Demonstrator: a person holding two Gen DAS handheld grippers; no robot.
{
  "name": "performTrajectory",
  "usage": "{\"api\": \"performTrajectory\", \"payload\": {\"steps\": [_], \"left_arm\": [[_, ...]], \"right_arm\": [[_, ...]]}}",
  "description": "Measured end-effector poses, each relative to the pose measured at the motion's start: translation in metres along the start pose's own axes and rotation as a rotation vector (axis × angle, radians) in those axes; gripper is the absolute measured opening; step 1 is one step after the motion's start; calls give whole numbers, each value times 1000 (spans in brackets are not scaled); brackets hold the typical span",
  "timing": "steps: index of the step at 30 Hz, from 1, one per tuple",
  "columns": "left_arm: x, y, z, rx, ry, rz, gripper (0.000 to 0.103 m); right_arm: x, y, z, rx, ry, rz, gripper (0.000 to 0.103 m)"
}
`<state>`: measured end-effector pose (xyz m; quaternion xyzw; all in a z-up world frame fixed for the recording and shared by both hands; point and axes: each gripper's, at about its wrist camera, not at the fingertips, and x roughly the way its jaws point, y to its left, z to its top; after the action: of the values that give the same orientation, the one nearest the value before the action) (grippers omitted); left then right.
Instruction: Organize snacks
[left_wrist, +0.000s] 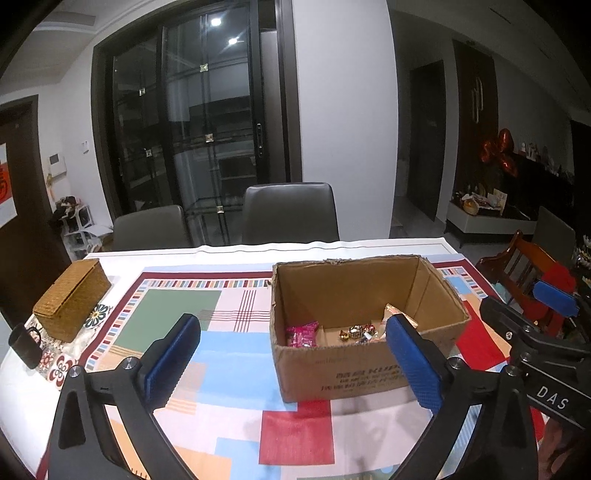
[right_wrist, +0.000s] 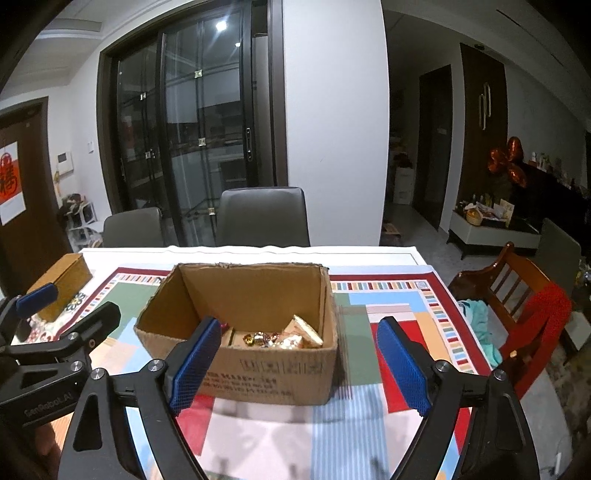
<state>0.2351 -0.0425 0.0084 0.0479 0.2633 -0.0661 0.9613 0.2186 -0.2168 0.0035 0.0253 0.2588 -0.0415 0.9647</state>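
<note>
the cardboard box (left_wrist: 354, 362) stands open on the table (left_wrist: 236, 332), on a patterned cloth. inside it lie a pink packet (left_wrist: 302, 333), a few foil-wrapped candies (left_wrist: 356, 331) and a pale wedge-shaped pack (right_wrist: 306, 330). the left tool (left_wrist: 291, 362) hangs before the box with its blue pads spread wide and nothing between them. the right tool (right_wrist: 301, 363) is likewise spread and empty. a woven basket (left_wrist: 72, 297) and a dark mug (left_wrist: 25, 345) sit at the table's left.

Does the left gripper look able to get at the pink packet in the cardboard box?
Probably yes: the left gripper is open and empty, the box has no lid, and the pink packet lies uncovered by the near wall.
</note>
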Motion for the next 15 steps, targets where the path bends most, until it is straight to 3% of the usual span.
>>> {"api": "performTrajectory", "payload": {"steps": [15], "left_arm": [[-41, -1, -24, 9, -13, 5, 103]], "right_arm": [[-41, -2, -19, 1, -19, -18, 87]]}}
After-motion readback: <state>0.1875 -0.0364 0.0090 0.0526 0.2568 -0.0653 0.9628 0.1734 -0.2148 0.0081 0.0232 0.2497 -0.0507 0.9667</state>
